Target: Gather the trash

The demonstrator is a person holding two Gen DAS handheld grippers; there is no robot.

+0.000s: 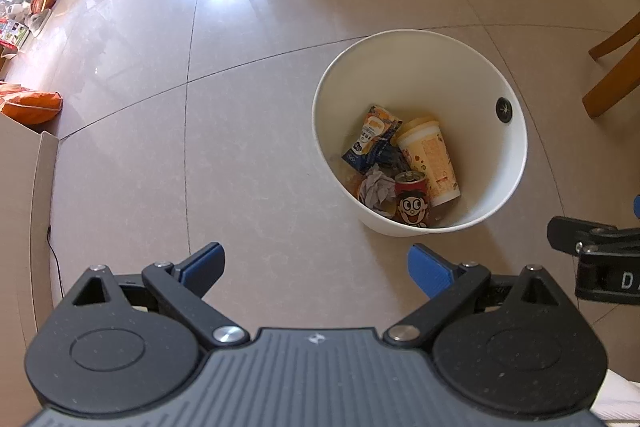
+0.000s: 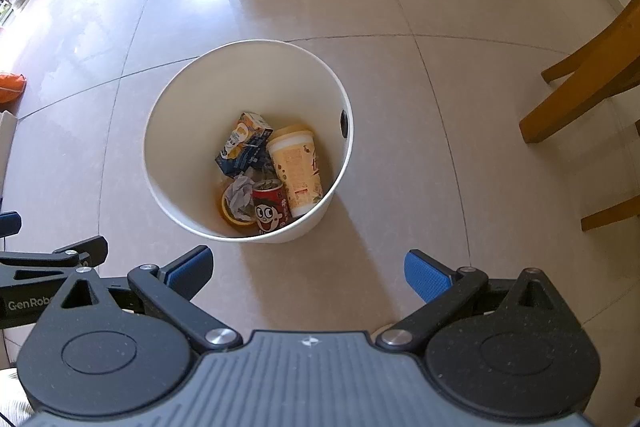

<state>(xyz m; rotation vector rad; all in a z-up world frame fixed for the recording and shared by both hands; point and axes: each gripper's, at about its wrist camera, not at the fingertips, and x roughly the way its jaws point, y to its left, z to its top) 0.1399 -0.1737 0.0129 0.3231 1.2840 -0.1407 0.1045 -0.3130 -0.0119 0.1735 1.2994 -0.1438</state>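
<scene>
Both tongs gape wide and hold nothing: the left gripper (image 1: 316, 269) and right gripper (image 2: 308, 273) hover above the floor (image 2: 400, 107). The trash, a can (image 2: 271, 205), cup (image 2: 298, 173), carton (image 2: 244, 145) and crumpled paper (image 2: 239, 199), lies inside the white bin (image 2: 168, 131).

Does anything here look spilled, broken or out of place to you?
Nothing stands out. The round white bin stands upright on the beige tiled floor, with the yellow paper cup, red cartoon-face can, blue carton and crumpled grey paper inside it. Both grippers are open and empty.
</scene>
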